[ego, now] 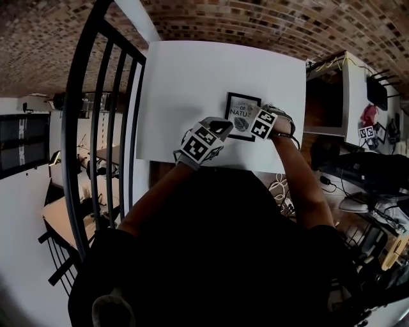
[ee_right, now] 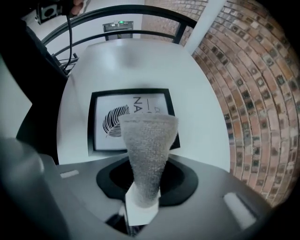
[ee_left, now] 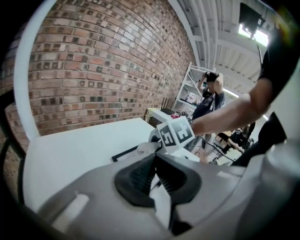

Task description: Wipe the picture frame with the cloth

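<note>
Two jaws of the right gripper [ee_right: 143, 197] are clamped on the narrow end of a grey, nubbly cloth [ee_right: 147, 150]. The cloth widens as it reaches forward from them. Its free end spreads over the near right part of the black-rimmed picture frame with a white feather print [ee_right: 110, 119], but no view shows whether it is pressing on the glass.

That frame lies flat, straight ahead of the right gripper and slightly below it. Seen along these jaws it looks wider than it is deep, so I judge its long side to run crosswise to the gripper. A wiping stroke would therefore go side to side rather than push away. Most of the uncovered face lies to the gripper's left, which looks like the direction that needs covering.

The left gripper [ee_left: 159, 190] has its jaws together with nothing between them. In the head view it [ego: 211, 137] sits just beside the frame's near left corner, so it is close enough to steady the frame if the cloth drags it. I cannot tell whether it touches the frame.

Beyond the frame, the white table [ee_right: 140, 65] gives open room ahead of the right gripper and to both sides. To its right, the tabletop ends at a red brick wall [ee_right: 253, 93]. Past the far edge stands a black metal railing [ee_right: 126, 9]. The frame sits well in from those edges, so a sideways sweep should have space.
</note>
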`<state>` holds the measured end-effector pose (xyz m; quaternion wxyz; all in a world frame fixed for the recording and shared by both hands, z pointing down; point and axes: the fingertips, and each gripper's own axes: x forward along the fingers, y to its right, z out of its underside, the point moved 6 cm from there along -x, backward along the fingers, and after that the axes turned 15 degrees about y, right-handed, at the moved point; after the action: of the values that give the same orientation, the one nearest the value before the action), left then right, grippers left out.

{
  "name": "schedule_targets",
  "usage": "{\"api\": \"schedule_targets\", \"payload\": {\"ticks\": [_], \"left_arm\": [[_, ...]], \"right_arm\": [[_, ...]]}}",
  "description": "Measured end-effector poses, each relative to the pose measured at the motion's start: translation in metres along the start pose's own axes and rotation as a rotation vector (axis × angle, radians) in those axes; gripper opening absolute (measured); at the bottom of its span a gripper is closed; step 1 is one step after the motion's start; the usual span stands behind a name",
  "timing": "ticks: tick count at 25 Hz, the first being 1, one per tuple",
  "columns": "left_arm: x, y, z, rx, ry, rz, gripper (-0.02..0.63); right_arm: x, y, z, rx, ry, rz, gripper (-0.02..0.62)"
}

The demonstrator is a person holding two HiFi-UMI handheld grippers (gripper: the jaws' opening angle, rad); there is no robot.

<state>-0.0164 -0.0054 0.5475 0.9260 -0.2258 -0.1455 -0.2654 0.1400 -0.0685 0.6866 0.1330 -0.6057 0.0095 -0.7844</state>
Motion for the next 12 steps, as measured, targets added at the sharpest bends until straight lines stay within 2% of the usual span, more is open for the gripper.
{"api": "schedule_targets", "payload": {"ticks": [7, 12], "left_arm": [[-0.023, -0.025, 0.007, -0.023, 0.002, -0.078, 0.002], [-0.037, -0.031, 0.016, -0.048, 0.008, -0.120, 0.002]], "right_arm": [[0.006, -0.024, -0.076, -0.097, 0.083, -0.074, 0.112], [0.016, -0.044, -0.106, -0.177, 0.090, -0.114, 0.112]]}}
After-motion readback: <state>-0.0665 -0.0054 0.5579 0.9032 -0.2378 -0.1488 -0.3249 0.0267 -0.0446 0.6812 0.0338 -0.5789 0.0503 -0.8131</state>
